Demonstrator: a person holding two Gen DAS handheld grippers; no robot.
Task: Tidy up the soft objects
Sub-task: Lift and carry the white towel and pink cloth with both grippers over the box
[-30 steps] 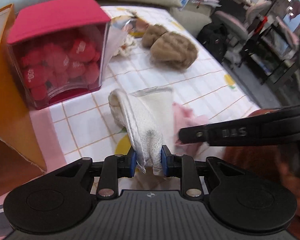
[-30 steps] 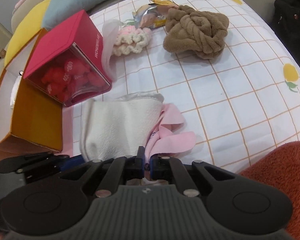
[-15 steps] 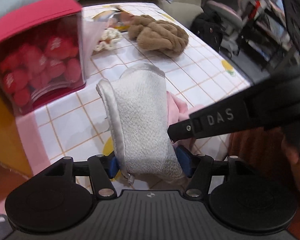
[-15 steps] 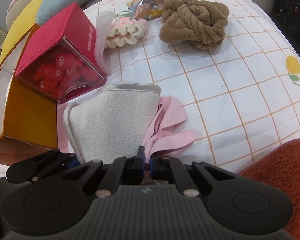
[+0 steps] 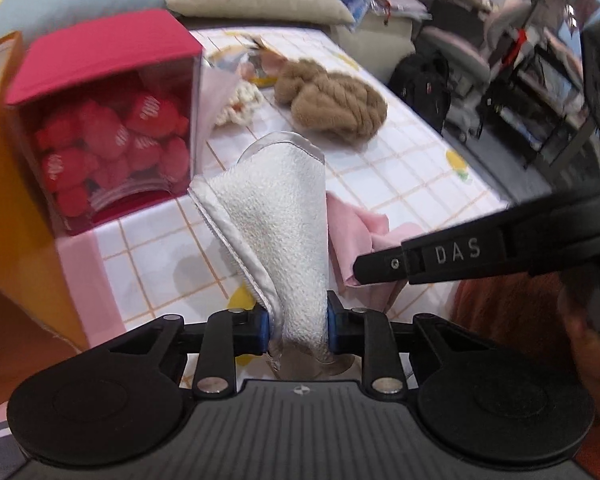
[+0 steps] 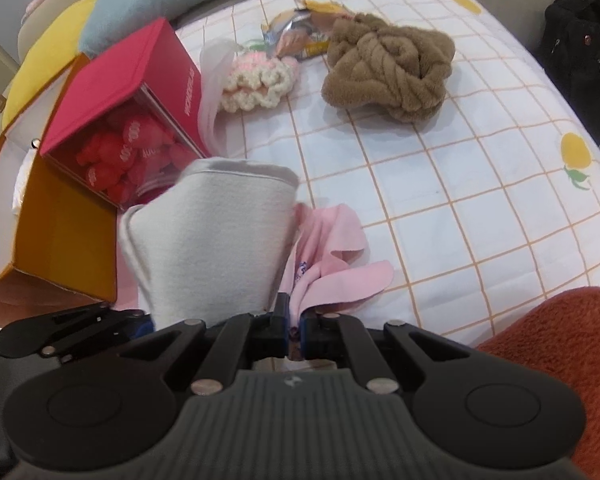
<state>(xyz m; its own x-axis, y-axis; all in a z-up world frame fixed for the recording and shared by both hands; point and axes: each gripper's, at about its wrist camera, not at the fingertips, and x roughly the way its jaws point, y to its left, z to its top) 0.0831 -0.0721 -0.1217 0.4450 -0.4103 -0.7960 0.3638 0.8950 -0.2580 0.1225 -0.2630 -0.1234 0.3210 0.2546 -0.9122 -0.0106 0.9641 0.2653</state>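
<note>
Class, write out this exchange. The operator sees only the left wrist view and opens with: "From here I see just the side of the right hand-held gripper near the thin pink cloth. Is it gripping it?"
Observer: Yes. The right hand-held gripper is shut on a bunched end of the thin pink cloth.
Operator: Anything printed on that cloth?
Observer: A small blue print near the pinched end.
Operator: What is the cream lump behind the red-topped clear box?
Observer: A crocheted piece, cream with pink rows, lying beside the box.
</note>
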